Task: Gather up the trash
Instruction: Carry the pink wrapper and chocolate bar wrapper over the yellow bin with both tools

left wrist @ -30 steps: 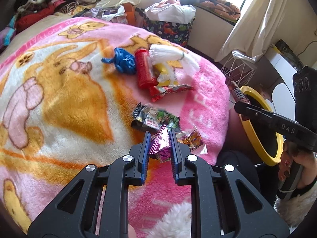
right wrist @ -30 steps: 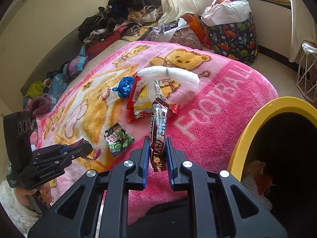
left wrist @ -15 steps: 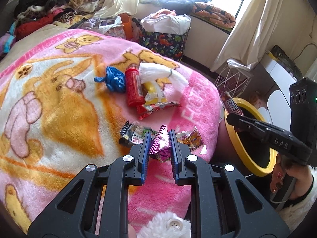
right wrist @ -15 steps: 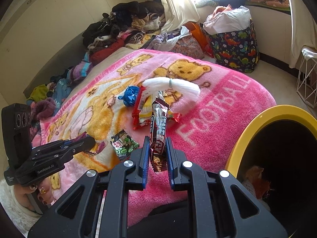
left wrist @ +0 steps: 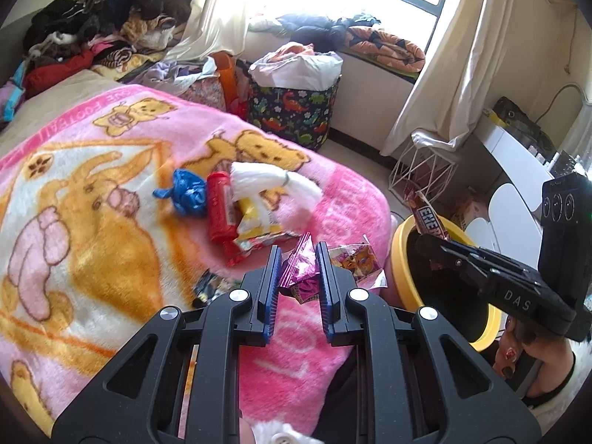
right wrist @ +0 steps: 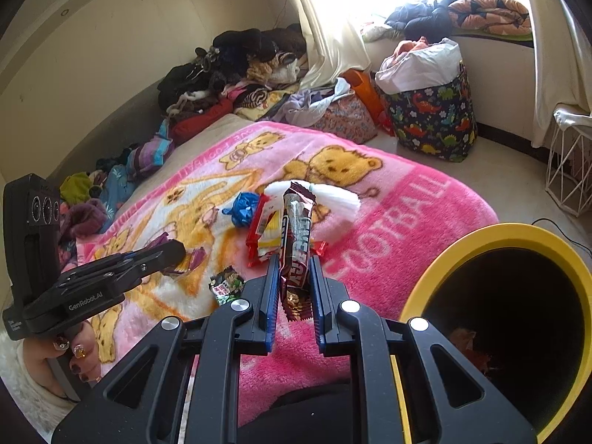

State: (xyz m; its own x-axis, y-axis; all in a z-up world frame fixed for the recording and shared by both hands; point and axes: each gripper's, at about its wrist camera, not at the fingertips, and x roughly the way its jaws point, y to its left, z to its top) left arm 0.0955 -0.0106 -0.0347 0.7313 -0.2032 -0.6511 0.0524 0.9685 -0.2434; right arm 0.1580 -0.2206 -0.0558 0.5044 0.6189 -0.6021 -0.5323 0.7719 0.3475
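My left gripper (left wrist: 296,259) is shut on a purple foil wrapper (left wrist: 300,273) and holds it above the pink blanket's right edge. My right gripper (right wrist: 293,270) is shut on a brown energy-bar wrapper (right wrist: 295,244), held upright just left of the yellow bin (right wrist: 477,235); the bar also shows in the left wrist view (left wrist: 429,218) over the bin's rim (left wrist: 397,236). On the blanket lie a blue bag (left wrist: 188,192), a red wrapper (left wrist: 220,211), a yellow packet (left wrist: 255,222), a white plastic bundle (left wrist: 270,181), an orange clear wrapper (left wrist: 357,259) and a dark green packet (right wrist: 225,285).
A dinosaur-print basket (left wrist: 296,111) stands by the window. A white wire basket (left wrist: 421,170) is on the floor right of the bed. Clothes are piled at the bed's head (right wrist: 229,70). The bin holds some trash at the bottom (right wrist: 470,344).
Both grippers have risen and drawn back from the blanket with their wrappers. The right gripper with the energy bar has come over the yellow bin's rim.
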